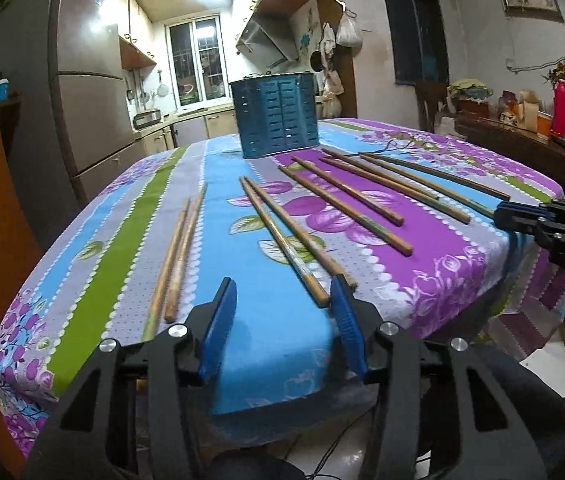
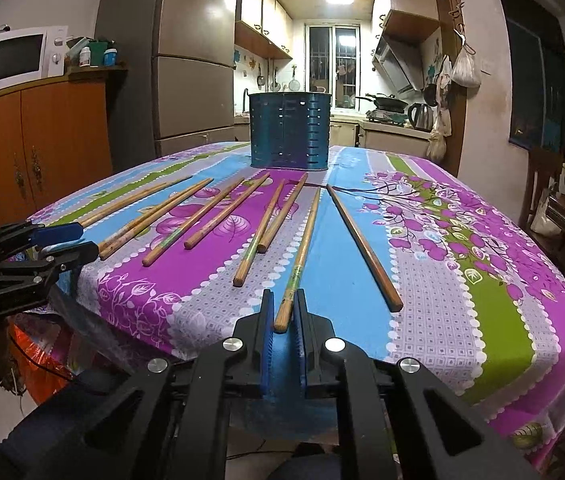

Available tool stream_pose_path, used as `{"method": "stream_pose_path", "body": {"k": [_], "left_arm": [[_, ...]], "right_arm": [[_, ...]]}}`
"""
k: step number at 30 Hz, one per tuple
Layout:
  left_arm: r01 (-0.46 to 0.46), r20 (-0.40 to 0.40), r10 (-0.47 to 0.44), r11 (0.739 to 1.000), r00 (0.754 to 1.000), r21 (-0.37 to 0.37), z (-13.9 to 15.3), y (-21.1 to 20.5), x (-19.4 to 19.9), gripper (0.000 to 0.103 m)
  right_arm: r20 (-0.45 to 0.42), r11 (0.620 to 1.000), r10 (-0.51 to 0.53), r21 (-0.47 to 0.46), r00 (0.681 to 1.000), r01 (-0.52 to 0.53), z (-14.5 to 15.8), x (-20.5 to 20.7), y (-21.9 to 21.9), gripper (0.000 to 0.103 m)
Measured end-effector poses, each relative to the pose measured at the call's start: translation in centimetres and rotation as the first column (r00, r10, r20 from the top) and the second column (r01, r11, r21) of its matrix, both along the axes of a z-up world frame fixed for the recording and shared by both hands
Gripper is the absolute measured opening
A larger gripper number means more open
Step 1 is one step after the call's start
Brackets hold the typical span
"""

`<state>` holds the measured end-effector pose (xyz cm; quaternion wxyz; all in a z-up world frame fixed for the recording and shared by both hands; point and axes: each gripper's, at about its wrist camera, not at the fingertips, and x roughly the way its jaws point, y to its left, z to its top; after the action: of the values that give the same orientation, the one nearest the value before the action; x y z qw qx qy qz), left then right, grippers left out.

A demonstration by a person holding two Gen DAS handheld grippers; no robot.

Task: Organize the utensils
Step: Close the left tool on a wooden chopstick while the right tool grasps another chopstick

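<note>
Ten chopsticks (image 2: 210, 216) lie on the counter (image 2: 482, 280), fanned out in five rough pairs in front of one blue slotted holder (image 2: 289, 132), which stands upright near the far edge. The holder looks empty from here, though its inside is not visible. The counter is covered by a flowered cloth in purple, blue and green stripes.

In the left wrist view the pairs run from left to right: two pale sticks (image 1: 176, 260) close together on the grey and green stripes, two (image 1: 282, 240) crossing the blue stripe toward the near edge, then six more spread over the purple part toward the holder (image 1: 276, 116).

The left gripper (image 1: 282, 292) hovers at the near edge with its blue pads spread wide, holding nothing; the near ends of the second pair lie just beside its right pad.

The right gripper (image 2: 284, 308) is at the near edge too, its pads drawn close on either side of the near end of one chopstick (image 2: 297, 264). Whether they touch the stick cannot be told. Its partner (image 2: 362, 248) lies just to the right, angled away.
</note>
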<state>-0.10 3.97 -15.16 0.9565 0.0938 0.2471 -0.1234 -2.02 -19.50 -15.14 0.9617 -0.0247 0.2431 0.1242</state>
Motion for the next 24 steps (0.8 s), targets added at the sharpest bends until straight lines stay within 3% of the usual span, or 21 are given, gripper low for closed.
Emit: {"method": "stream_pose_path", "body": {"k": [4, 10, 14, 16, 24], "left_arm": [[-0.016, 0.001, 0.016, 1.000, 1.000, -0.003, 0.0, 0.3, -0.1, 0.047], [0.014, 0.022, -0.014, 1.000, 1.000, -0.006, -0.2, -0.7, -0.3, 0.035], [0.016, 0.037, -0.015, 1.000, 0.999, -0.023, -0.4, -0.6, -0.3, 0.019], [0.018, 0.050, -0.016, 0.999, 0.999, -0.030, -0.6, -0.6, -0.6, 0.015], [0.009, 0.074, -0.007, 1.000, 0.997, -0.029, -0.7, -0.9, -1.0, 0.009]], "right_arm": [[0.003, 1.000, -0.003, 0.000, 1.000, 0.003, 0.0, 0.0, 0.0, 0.011], [0.028, 1.000, -0.020, -0.009, 0.999, 0.020, -0.3, -0.3, 0.2, 0.011], [0.048, 0.999, -0.033, -0.004, 0.998, 0.033, -0.5, -0.3, 0.2, 0.011], [0.060, 0.999, -0.036, -0.009, 0.998, 0.036, -0.6, -0.4, 0.4, 0.011], [0.085, 0.998, -0.056, -0.001, 0.995, 0.057, -0.6, -0.8, 0.3, 0.009]]}}
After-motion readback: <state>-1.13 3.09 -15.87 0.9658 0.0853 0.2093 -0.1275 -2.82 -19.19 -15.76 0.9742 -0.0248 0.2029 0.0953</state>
